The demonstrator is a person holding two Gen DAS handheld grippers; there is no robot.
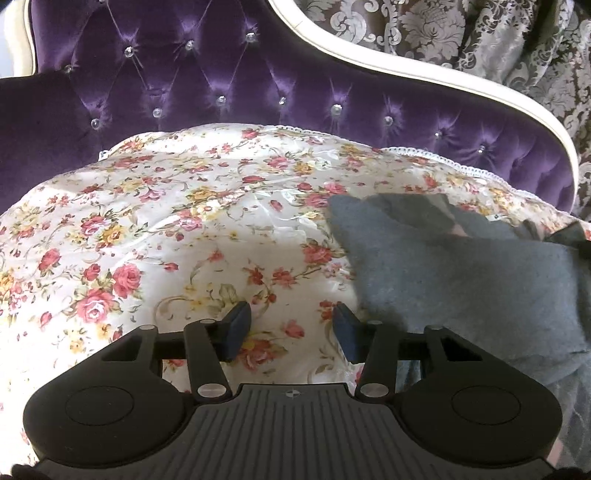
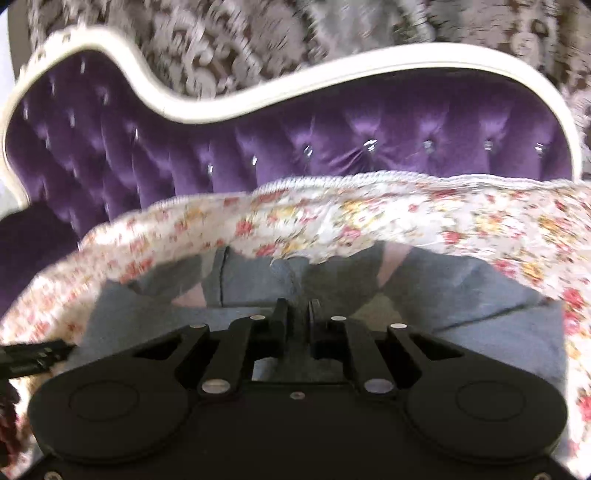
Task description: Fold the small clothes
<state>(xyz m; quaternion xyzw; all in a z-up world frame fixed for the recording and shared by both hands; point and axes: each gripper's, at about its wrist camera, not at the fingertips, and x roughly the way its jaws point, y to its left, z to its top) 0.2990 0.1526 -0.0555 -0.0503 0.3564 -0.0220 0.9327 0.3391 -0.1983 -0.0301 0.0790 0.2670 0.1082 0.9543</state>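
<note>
Left claw [image 1: 291,328], jaws partly open with nothing between the blue pads, poised over the floral bedspread [image 1: 166,229]; its right pad stands just beside the near left edge of the grey garment [image 1: 454,280] without visibly pressing it. Right claw [image 2: 297,314], jaws drawn nearly together over the garment [image 2: 480,321]; whether a fold of cloth is pinched between the pads cannot be told. The garment, a small grey fleecy piece, lies flat on the bedspread in front of the tufted purple headboard [image 1: 221,74], to the right of the left claw and directly beneath the right one. In the right wrist view its long axis runs left to right, with folded parts lying along its far edge toward the headboard. Patterned curtain [image 1: 461,33] behind.
</note>
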